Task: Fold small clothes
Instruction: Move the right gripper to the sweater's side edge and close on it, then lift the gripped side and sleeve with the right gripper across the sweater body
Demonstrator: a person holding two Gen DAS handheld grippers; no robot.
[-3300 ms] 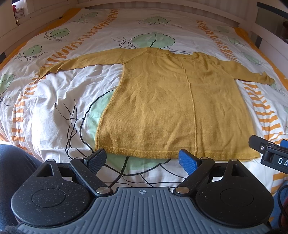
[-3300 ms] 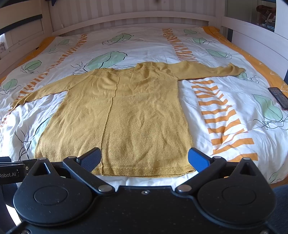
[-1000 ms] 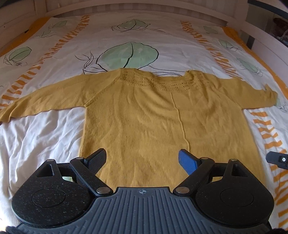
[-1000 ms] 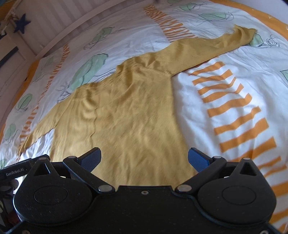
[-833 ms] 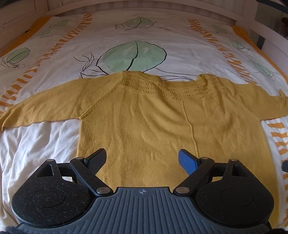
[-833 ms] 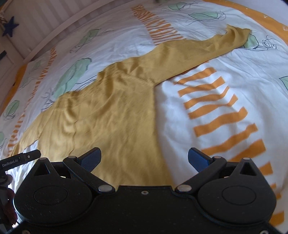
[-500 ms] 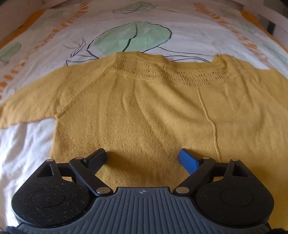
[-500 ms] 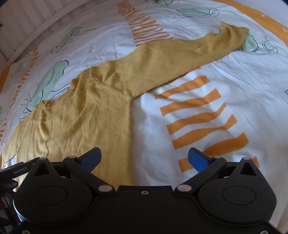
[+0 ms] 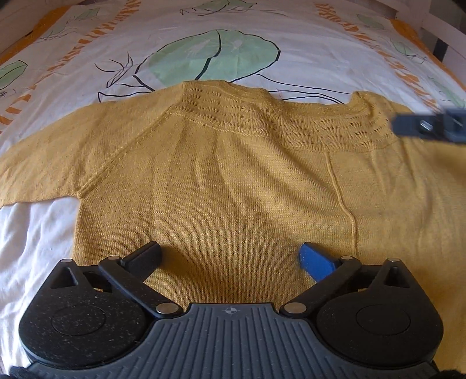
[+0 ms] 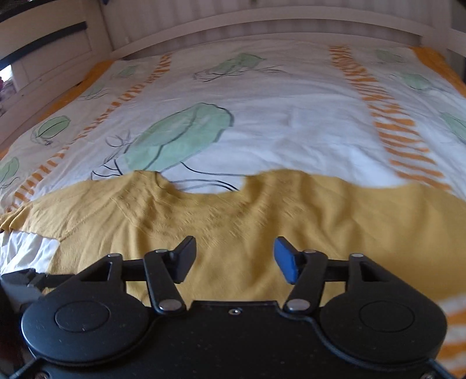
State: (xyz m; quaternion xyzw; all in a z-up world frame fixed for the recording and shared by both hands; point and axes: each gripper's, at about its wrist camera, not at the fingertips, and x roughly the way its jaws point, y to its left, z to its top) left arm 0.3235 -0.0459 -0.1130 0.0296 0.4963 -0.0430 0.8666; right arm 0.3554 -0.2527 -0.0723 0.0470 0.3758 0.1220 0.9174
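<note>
One yellow sweater (image 9: 233,180) spread flat on bed, neckline (image 10: 204,192) toward headboard (image 10: 262,26), both sleeves out sideways; wide bare duvet (image 9: 305,61) beyond collar, white strip at its left side

My left gripper (image 9: 230,256) over sweater body, jaws at widest after just opening, grasping nothing

My right gripper (image 10: 234,256) over chest below collar, jaws partly closed after just narrowing, knit beneath gap, not pinched

Two grippers, one garment

I'm in a bedroom at home: a bed with a leaf-and-orange-stripe duvet cover (image 10: 291,122) fills my view, and behind it, a slatted pale wooden bed frame (image 10: 262,20).
</note>
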